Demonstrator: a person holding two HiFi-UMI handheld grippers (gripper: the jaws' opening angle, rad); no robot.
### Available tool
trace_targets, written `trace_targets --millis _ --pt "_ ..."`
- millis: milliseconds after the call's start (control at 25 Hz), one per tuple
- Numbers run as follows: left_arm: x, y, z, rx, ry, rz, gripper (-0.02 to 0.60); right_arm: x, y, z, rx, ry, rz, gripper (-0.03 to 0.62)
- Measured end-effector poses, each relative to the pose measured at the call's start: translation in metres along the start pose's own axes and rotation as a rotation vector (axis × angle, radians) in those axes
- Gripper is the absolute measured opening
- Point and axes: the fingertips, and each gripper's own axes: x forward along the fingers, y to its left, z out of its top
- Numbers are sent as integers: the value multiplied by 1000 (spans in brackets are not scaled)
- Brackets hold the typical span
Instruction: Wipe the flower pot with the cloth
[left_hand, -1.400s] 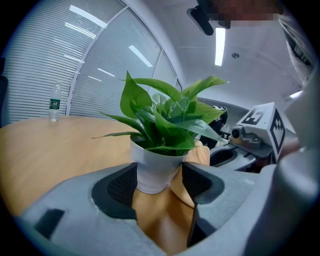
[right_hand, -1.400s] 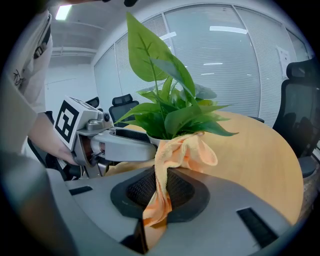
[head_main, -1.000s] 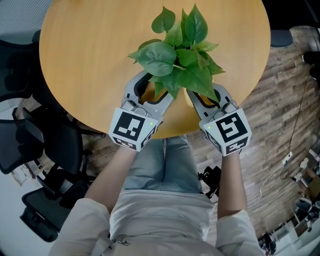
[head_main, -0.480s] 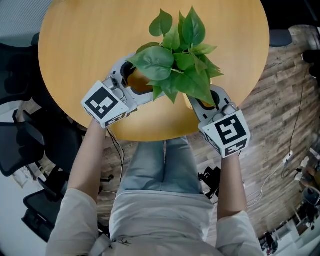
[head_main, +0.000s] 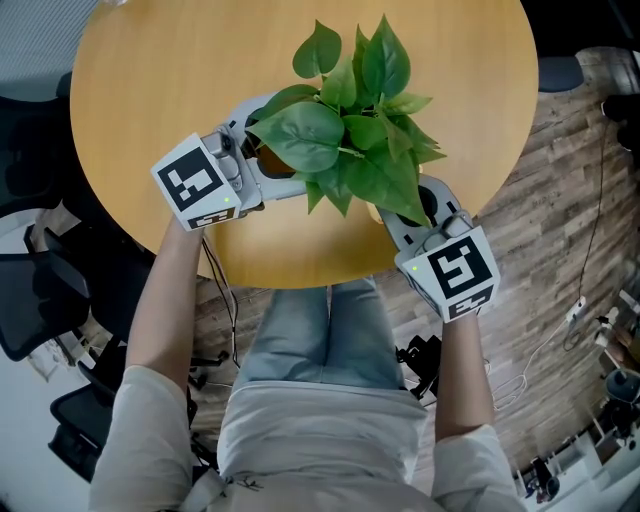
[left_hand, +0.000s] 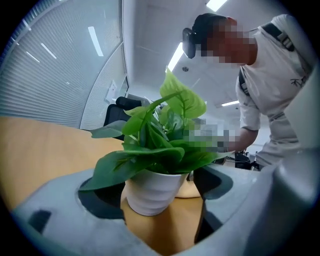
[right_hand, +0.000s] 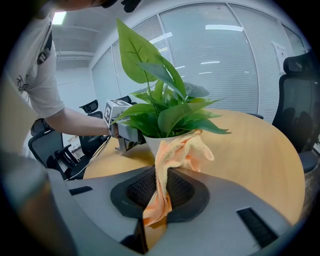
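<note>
your left claw gapes wide around the white ribbed flower pot; your right claw clamps the orange cloth.

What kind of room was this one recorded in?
Most likely an office meeting room: there is a round wooden table, a black office chair at its edge, and a glass wall with blinds behind.

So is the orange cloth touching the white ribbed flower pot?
Touching. Right gripper view: the orange cloth lies bunched against the white ribbed flower pot, with no gap between them.
</note>
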Motion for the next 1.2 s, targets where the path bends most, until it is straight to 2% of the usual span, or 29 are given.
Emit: trace_targets --millis 240,520,680,920,1200 --pt "1 0 1 -15 -16 5 425 -6 -7 1 4 -8 -14 44" --pt "0 1 0 -19 -18 20 423 -16 -46 8 -10 -7 -125 44" --pt "0 0 0 -23 -22 34 423 -13 -64 12 -19 -6 -161 44" --pt "-4 0 -2 -24 -10 90 423 9 -50 22 -84 6 -110 44" --pt "-2 -4 -4 -39 -6 163 423 8 -45 21 -99 13 -108 44"
